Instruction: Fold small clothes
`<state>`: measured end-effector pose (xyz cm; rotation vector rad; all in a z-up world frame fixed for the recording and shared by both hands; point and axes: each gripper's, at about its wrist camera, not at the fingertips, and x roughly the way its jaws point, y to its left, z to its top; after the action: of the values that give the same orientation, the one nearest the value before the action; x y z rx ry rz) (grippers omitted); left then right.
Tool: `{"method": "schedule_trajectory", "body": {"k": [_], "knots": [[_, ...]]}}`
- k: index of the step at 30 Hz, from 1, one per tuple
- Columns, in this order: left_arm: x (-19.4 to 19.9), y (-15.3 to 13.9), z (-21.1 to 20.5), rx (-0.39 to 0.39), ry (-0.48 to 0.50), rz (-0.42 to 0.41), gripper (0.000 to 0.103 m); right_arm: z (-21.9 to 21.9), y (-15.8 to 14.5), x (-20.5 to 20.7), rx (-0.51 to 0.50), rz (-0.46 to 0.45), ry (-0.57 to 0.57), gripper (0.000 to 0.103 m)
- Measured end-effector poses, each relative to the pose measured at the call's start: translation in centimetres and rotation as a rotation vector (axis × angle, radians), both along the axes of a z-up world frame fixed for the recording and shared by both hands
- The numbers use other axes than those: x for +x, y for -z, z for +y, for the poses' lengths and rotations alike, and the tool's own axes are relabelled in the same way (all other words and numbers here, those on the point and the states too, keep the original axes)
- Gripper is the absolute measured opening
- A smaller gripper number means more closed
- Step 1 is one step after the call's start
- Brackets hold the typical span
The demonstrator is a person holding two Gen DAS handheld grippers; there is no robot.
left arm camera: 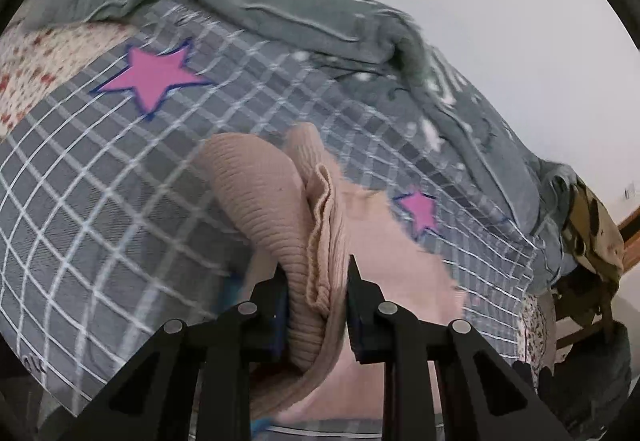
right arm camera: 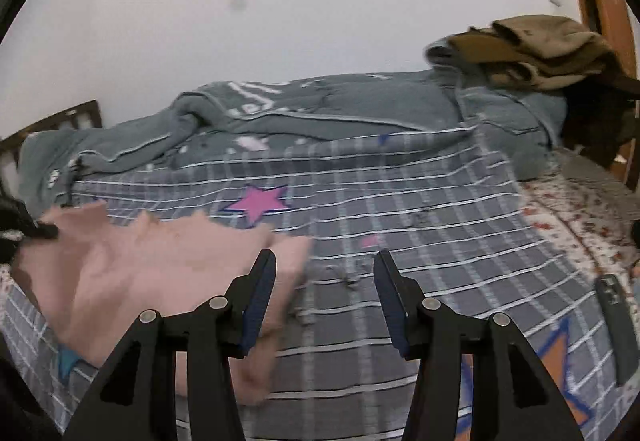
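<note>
A pink ribbed knit garment (left arm camera: 264, 193) lies on a bed, and a bunched fold of it stands up between the fingers of my left gripper (left arm camera: 316, 269), which is shut on it. In the right wrist view the same pink garment (right arm camera: 160, 265) spreads, blurred, over the left part of the bedspread. Its near edge passes behind the left finger of my right gripper (right arm camera: 324, 255). That gripper is open over the bedspread, with only checked cloth showing between its fingers.
The bedspread (right arm camera: 400, 201) is grey with white checks and pink stars. A rumpled grey-green quilt (right arm camera: 320, 105) runs along the wall side. Brown clothes (right arm camera: 540, 49) are piled at the far right, above a floral sheet (right arm camera: 580, 213). A dark flat remote-like object (right arm camera: 616, 321) lies near the right edge.
</note>
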<state>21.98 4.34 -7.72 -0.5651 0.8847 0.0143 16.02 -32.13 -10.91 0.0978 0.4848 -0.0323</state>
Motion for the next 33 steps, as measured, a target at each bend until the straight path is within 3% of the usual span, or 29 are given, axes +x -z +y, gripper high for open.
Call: {"method": "schedule_trajectory", "body": {"k": [6,10,13,17,19,21,26,29,33], "knots": [[1.5,-0.9,-10.4,0.025,0.137,0.001,0.022,-3.9,-0.3,-0.6,0.039,-0.005,0.06,0.05],[2.4,2.7,-17.2,0.009,0.272,0.086,0.022,-5.7,0.2,-0.4,0.109,0.024,0.052,0.05],[2.6,5.5,-20.1,0.028,0.353,0.151,0.028,-6.5,0.1,-0.8,0.135,0.02,0.043,0.05],[1.7,4.6,-18.8,-0.058,0.386,0.046,0.031,-7.1,0.4,-1.1,0.183,0.027,0.005,0.05],[1.1,3.6,-17.5,-0.057,0.394,0.004,0.036,-7.0,0.5,-1.0,0.212,0.034,-0.027,0.05],[0.8,3.0,-15.7,-0.016,0.368,-0.029,0.054,-6.6,0.6,-0.8,0.25,0.046,-0.074,0.05],[-0.1,3.6,-10.2,0.054,0.273,-0.094,0.056,-4.1,0.9,0.0,0.381,0.064,-0.234,0.052],[0.0,4.9,-7.1,0.081,0.231,-0.106,0.056,-2.4,0.9,0.2,0.446,0.058,-0.31,0.061],[-0.1,6.6,-5.6,0.109,0.232,-0.118,0.056,0.9,1.6,0.9,0.463,0.074,-0.361,0.063]]}}
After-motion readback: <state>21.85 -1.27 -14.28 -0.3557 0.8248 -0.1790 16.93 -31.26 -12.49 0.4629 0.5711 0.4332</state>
